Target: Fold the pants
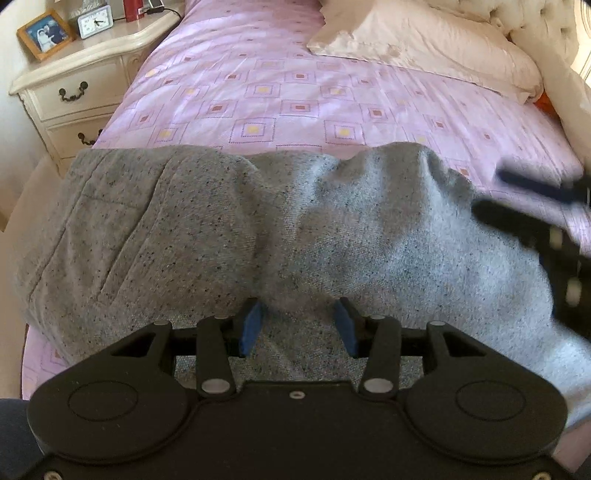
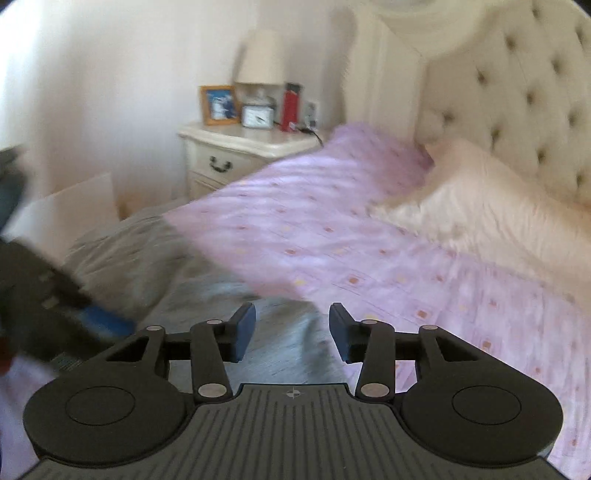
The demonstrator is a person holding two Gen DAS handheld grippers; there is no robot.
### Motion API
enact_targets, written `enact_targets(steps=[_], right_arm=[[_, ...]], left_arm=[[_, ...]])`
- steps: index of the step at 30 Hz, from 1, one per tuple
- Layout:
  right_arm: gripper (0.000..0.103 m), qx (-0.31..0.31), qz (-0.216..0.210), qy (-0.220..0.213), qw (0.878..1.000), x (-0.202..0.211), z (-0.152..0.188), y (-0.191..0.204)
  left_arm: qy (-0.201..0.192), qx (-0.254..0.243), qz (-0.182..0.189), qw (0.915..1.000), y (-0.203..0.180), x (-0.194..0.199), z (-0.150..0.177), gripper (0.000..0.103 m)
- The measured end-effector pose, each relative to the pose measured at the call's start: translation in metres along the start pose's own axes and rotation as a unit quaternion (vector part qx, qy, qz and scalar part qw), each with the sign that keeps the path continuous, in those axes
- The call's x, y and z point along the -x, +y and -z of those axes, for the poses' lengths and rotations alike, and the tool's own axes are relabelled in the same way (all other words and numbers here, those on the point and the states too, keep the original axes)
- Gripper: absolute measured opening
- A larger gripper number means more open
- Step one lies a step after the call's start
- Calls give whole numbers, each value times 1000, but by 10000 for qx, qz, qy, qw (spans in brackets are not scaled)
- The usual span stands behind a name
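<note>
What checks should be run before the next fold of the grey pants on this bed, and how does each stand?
1. Grey pants lying on the pink bedspread: ok.
2. Pants flat: not ok, bunched ridge across the middle.
3. Left gripper over the fabric, jaws apart: ok.
4. Left pads pressing cloth: cannot tell.
5. Right gripper empty, jaws apart: ok.
6. Pillow apart from the pants: ok.

The right hand-held gripper (image 1: 546,218) shows only as a dark smear at the left wrist view's right edge, its jaws unreadable. The whole right wrist view is motion-blurred (pants (image 2: 155,266) and bed (image 2: 369,240) alike). The left hand-held gripper (image 2: 66,314) is cut off there. The clock (image 1: 95,21) is too small to read.
</note>
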State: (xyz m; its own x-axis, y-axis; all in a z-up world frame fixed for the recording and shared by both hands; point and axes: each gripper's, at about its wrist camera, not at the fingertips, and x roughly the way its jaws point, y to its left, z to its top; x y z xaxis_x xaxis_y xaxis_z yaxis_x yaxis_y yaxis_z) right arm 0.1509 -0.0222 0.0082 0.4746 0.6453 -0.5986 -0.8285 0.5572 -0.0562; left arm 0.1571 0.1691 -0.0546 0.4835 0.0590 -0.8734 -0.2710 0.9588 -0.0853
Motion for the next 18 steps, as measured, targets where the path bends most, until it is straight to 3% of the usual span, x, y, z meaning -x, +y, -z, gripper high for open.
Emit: enact_targets(steps=[6,11,14,18], right_arm=[[42,-701,-449,752,9937,-52,5,-23],[43,-575,-1321,1074,9837,-37,20,3],[43,-420,-1180,1090,9861,-43,23,9],[42,-1066,-1095,895,9842,-56,16,-9]], left_arm=[[-10,-41,-26,10000,-1,0,0,54],[-2,-36,11,10000,1,0,0,54],[-3,-3,25,10000,2,0,0,54],[-10,-62,-21,10000,-2,0,1,56]])
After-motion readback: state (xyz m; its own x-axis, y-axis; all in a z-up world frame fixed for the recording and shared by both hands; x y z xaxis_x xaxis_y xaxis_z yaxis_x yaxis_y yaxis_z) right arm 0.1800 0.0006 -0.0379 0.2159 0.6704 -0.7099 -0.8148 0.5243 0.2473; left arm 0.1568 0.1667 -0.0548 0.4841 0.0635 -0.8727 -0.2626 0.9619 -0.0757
